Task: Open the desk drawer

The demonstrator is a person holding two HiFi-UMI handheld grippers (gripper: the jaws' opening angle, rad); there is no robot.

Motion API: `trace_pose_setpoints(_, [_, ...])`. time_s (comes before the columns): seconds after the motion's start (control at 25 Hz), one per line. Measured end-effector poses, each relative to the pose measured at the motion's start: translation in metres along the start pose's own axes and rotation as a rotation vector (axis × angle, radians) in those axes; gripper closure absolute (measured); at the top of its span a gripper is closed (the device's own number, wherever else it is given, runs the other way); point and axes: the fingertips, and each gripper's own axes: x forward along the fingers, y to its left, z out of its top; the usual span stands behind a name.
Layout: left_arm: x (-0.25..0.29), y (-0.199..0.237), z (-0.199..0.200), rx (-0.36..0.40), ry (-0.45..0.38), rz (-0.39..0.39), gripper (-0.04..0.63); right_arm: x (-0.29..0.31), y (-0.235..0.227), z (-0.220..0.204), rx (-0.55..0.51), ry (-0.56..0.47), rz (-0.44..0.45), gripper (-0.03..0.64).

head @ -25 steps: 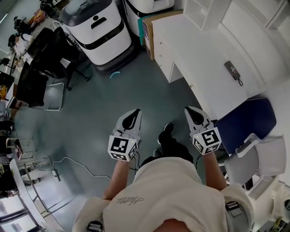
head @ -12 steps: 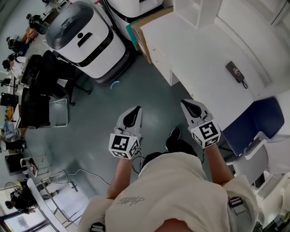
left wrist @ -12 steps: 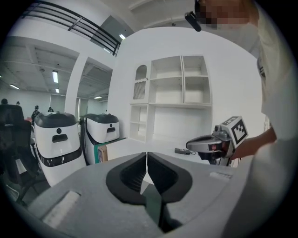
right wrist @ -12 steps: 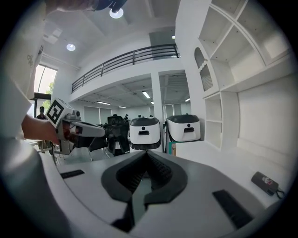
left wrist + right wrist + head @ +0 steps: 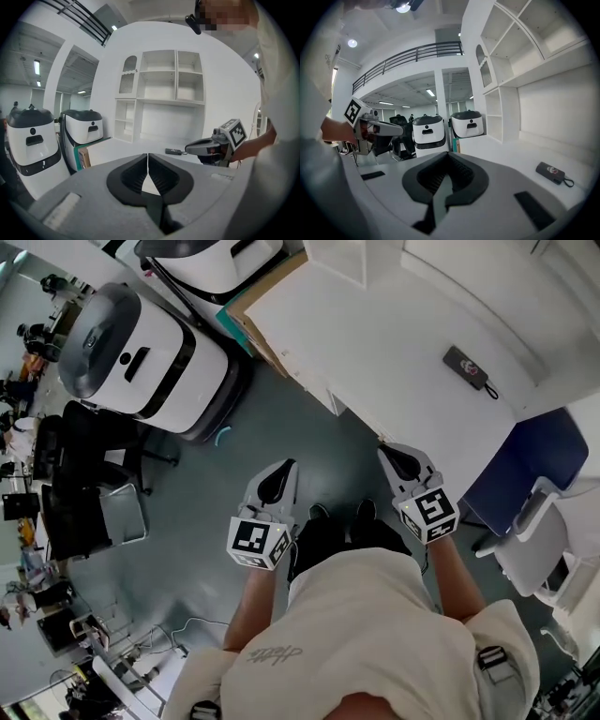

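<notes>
The white desk (image 5: 375, 334) fills the upper right of the head view, and its drawer fronts (image 5: 314, 385) run along the near edge facing the floor. My left gripper (image 5: 286, 466) hangs shut over the grey floor, short of the desk. My right gripper (image 5: 387, 451) is also shut and empty, its tip close to the desk's front edge. In the left gripper view the jaws (image 5: 148, 154) meet at the tip, with the desk top (image 5: 122, 154) beyond them. The right gripper view shows its jaws (image 5: 447, 153) closed over the desk (image 5: 506, 154).
A black remote (image 5: 466, 367) lies on the desk. A blue chair (image 5: 525, 460) and a white chair (image 5: 544, 549) stand at the right. Two white machines (image 5: 141, 362), a cardboard box (image 5: 267, 282) and black office chairs (image 5: 94, 474) stand to the left. A white shelf unit (image 5: 161, 93) rises behind the desk.
The person has stepped toward the desk, so both grippers are nearer its front edge. The right gripper's tip has come almost to the desk edge. Both stay shut.
</notes>
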Motion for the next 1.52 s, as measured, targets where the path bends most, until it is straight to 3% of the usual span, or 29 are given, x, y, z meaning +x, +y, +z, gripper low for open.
trace_pose_setpoints(0.24, [0.033,0.016,0.012,0.032,-0.002,-0.124,0.577,0.018,0.0,0.012,0.003,-0.003,-0.088,0.614])
trace_pose_setpoints(0.64, [0.072,0.047,0.054,0.119,-0.05,-0.407,0.577,0.042,-0.001,0.058,0.02,-0.043,-0.352,0.614])
trace_pose_setpoints(1.04, [0.093,0.079,0.037,0.157,0.012,-0.651,0.577,0.036,0.013,0.052,0.116,-0.032,-0.663,0.614])
trace_pose_setpoints(1.32, [0.114,0.062,0.04,0.163,-0.001,-0.747,0.577,0.004,0.018,0.045,0.146,0.016,-0.788,0.614])
trace_pose_setpoints(1.52, [0.119,0.046,0.044,0.147,-0.012,-0.779,0.577,-0.008,0.016,0.043,0.149,0.027,-0.83,0.614])
